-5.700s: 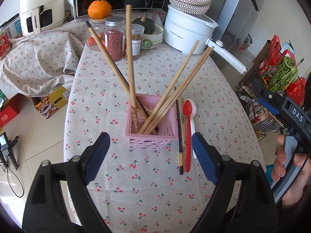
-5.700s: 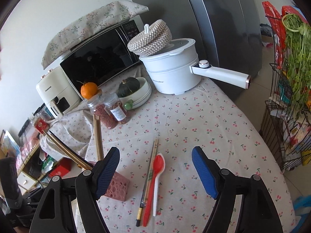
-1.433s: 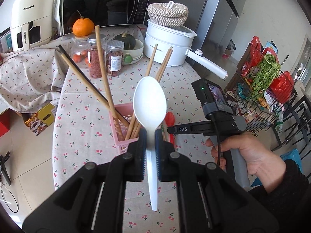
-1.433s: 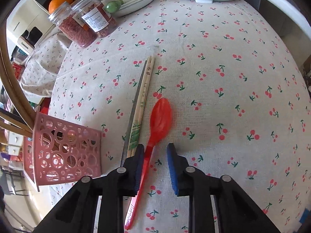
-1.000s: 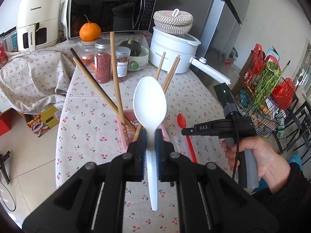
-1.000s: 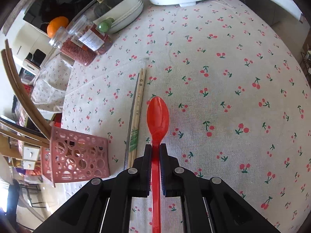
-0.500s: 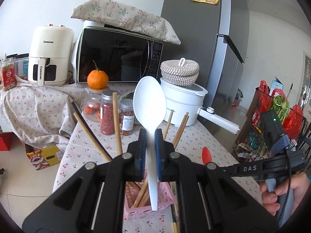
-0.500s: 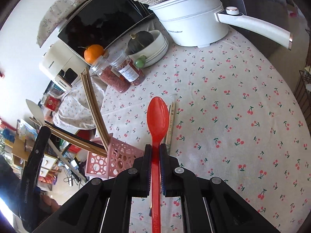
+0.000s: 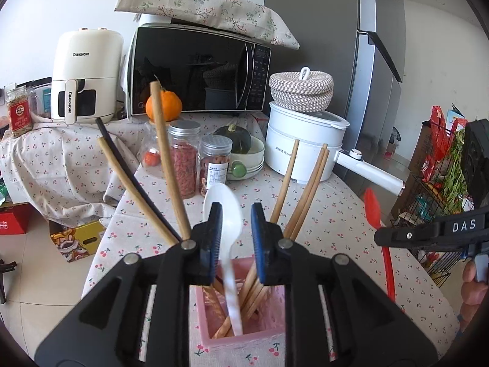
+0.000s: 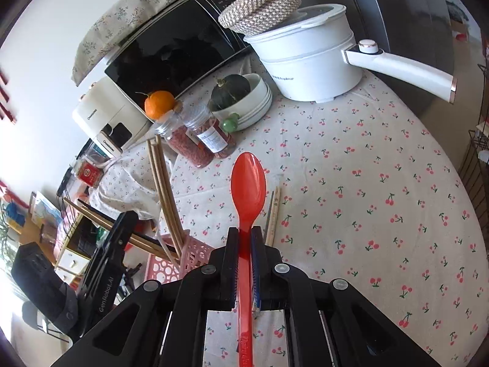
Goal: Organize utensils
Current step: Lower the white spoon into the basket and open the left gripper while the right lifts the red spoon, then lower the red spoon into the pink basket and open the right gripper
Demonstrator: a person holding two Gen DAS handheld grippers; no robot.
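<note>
While the white spoon [image 9: 227,244] stands released in the pink holder [image 9: 244,333] between parted left tongs [image 9: 233,223], the red spoon [image 10: 247,183] is clenched by right tongs [image 10: 244,238] beside the holder, awaiting insertion.

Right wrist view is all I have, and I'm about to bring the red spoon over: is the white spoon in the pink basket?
Observer: Yes. The white spoon stands handle-down in the pink basket.
Operator: Is the left gripper off it?
Observer: The left gripper is open, with its pads on either side of the spoon's bowl.
Operator: Where is there room?
Observer: The chopsticks fan to both sides, and the gap in the middle looks free.
</note>
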